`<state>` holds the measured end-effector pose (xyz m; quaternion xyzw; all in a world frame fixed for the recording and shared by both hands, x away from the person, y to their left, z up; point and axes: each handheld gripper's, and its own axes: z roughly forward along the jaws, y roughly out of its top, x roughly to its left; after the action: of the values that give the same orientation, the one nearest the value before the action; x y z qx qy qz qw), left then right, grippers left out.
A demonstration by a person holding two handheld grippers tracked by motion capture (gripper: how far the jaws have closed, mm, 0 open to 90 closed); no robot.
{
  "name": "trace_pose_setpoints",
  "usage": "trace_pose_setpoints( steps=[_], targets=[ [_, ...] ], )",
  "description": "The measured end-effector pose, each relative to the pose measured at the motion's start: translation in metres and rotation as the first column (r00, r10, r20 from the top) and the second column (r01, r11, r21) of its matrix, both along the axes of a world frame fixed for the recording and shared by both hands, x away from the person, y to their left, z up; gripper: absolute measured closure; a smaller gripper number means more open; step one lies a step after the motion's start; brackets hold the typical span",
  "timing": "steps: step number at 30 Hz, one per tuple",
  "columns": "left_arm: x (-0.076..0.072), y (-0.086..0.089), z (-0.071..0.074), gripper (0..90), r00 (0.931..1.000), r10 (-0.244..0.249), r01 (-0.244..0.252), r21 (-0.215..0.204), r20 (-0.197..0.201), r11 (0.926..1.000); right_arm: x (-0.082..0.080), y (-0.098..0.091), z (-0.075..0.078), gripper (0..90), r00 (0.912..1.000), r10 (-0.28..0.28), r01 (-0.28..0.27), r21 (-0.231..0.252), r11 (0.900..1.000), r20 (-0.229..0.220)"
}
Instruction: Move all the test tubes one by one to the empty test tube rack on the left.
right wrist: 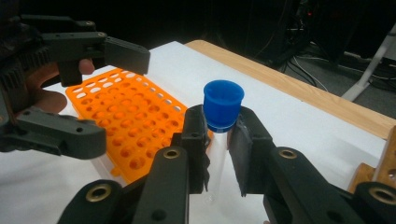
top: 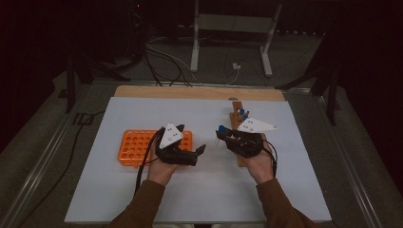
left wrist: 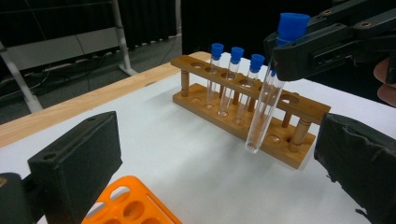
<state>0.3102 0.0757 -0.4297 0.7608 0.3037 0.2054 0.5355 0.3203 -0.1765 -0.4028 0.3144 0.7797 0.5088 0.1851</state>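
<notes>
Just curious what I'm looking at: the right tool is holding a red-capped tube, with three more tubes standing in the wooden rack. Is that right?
Not quite: the cap is blue, not red, as the right gripper view shows. The right tool does hold the tube, and three more tubes stand in the wooden rack.

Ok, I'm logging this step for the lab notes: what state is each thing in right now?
Right gripper: jaws shut on the clear test tube, just under its cap.
Clear test tube with blue cap: capped, empty, held in the air, slightly tilted.
Left gripper: jaws open, nothing between them.
Brown wooden tube rack: three capped tubes standing in it, other holes free.
Orange plastic tube rack: holes empty.
</notes>
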Motion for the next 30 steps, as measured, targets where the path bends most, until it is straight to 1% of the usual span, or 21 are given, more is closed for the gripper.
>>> trace_pose_setpoints(
  steps=[3,6,9,15,30],
  targets=[
    [0.000,-0.002,0.000,1.6,1.0000,-0.003,0.003,0.005,0.001,1.0000,0.000,0.002,0.000,76.8,1.0000,0.005,-0.005,0.000,1.0000,-0.002],
    [0.001,-0.004,0.000,1.6,1.0000,-0.006,0.006,0.000,0.001,1.0000,0.000,0.005,0.000,76.8,0.9999,0.011,-0.011,0.001,0.9999,-0.003],
    [0.001,-0.006,0.000,1.6,0.9999,-0.011,0.011,0.010,0.001,0.9999,-0.001,0.008,-0.001,76.7,0.9998,0.018,-0.018,0.000,0.9998,-0.004],
    [0.001,-0.009,-0.001,1.6,0.9999,-0.016,0.016,0.013,-0.002,0.9998,-0.001,0.013,-0.002,76.8,0.9993,0.035,-0.035,0.004,0.9994,-0.012],
    [0.001,-0.017,-0.003,1.8,0.9992,-0.040,0.040,0.024,-0.007,0.9989,-0.001,0.020,-0.001,76.8,0.9984,0.055,-0.055,0.000,0.9985,-0.016]
  ],
)
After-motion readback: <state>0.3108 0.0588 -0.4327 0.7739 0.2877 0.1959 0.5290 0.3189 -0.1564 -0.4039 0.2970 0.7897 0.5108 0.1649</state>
